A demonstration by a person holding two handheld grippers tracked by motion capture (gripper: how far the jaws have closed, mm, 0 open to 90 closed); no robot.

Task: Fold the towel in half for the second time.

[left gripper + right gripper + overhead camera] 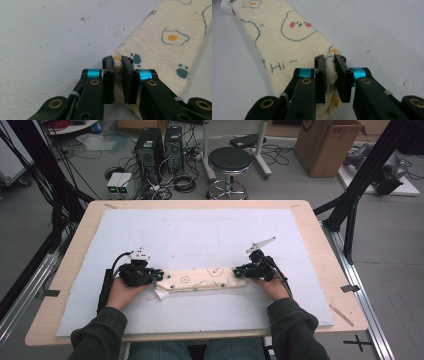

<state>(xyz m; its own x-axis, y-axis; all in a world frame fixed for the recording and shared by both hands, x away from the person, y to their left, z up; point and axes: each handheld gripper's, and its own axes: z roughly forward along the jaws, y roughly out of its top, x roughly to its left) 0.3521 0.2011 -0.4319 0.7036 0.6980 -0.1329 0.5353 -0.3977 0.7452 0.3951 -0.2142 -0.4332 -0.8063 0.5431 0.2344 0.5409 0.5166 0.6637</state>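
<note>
One table point(75, 270), one white mat point(200, 230), one folded cloth point(205, 279) lying left to right at near centre. Left gripper point(159, 276) jaws nearly together, clamped on cloth's left end; right gripper point(239, 270) likewise on right end.

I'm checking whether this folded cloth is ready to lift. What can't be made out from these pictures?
- How many layers the cloth has: high view, too small; both gripper views, edges hidden.
- How deep the left gripper bites: left gripper view, its black jaws cover the pinched fabric.
- The same for the right gripper: right gripper view, bunched fabric between the jaws hides it.
- The white bit under the cloth's left end: high view, too small.
</note>
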